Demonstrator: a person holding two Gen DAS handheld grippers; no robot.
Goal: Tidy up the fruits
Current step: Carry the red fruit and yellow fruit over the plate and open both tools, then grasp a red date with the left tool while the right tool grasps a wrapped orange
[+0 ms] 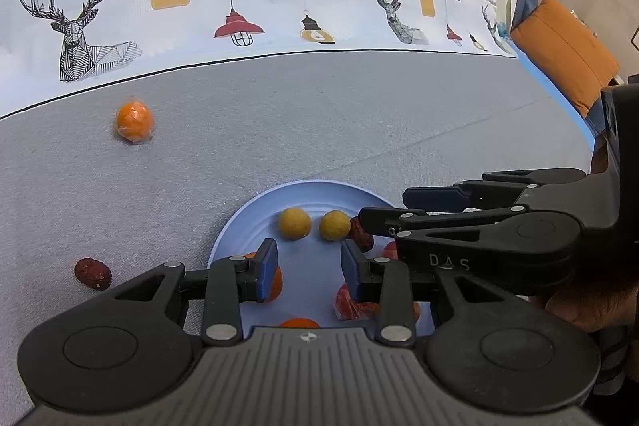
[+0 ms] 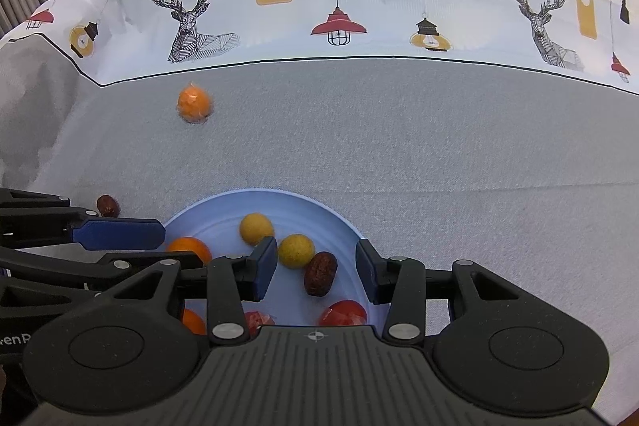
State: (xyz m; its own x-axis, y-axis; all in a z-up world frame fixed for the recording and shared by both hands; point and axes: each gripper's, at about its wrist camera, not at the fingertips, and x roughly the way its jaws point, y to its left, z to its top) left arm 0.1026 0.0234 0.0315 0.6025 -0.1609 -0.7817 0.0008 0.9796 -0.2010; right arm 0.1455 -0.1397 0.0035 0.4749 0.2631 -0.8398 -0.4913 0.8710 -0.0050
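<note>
Between our left gripper's (image 1: 308, 268) part-open, empty jaws lies bare blue plate (image 1: 255, 210); our right gripper (image 2: 315, 266), likewise empty, brackets a wrinkled date (image 2: 320, 273). We judge gathering nearly done. Beyond: a loose date (image 1: 92, 273) left of the jaws, then a film-wrapped orange (image 1: 135, 121), calling for a long reach.

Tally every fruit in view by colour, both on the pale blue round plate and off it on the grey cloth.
Orange round fruits: 3
Yellow round fruits: 2
Dark red wrinkled dates: 2
Bright red fruits: 2
Total: 9 visible
</note>
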